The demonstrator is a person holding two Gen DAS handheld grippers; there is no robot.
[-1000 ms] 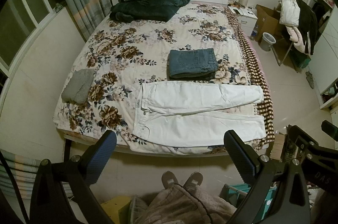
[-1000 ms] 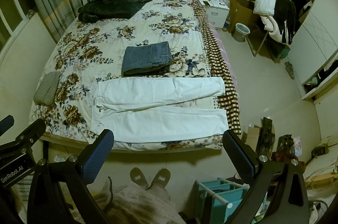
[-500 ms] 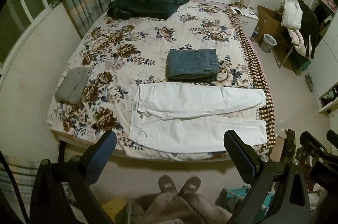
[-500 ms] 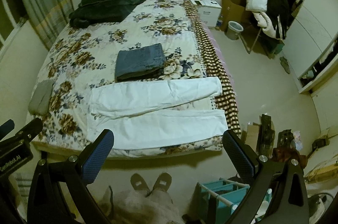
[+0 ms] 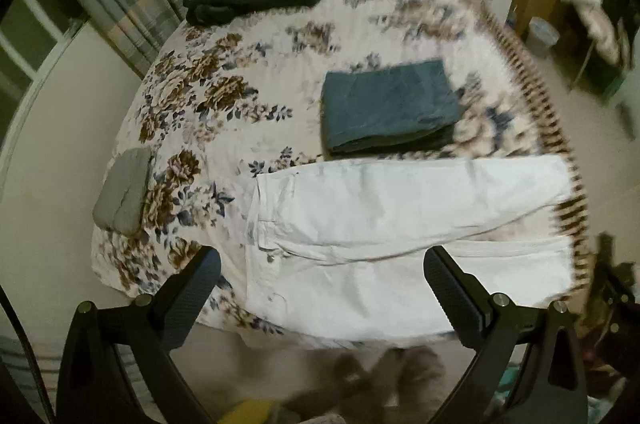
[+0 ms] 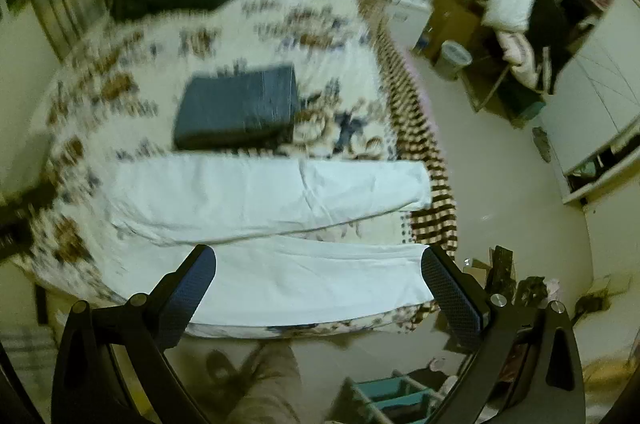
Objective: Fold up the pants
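The white pants [image 5: 400, 224] lay flat at centre frame (soft, light, probably limp); both hand-held grippers, left [image 5: 320, 280] and right [image 6: 318, 274], gaped empty; grasp the waistband and hems.

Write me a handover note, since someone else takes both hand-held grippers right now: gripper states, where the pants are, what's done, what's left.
Left hand-held gripper: open, empty, above the waist end of the white pants.
Right hand-held gripper: open, empty, above the near leg's cuff end.
The white pants lie flat along the near edge of the bed, waist to the left, legs side by side, slightly apart.
Folded jeans sit just behind them; a folded grey garment lies at the left edge.
Done: pants spread out. Left: every fold; nothing gripped yet.
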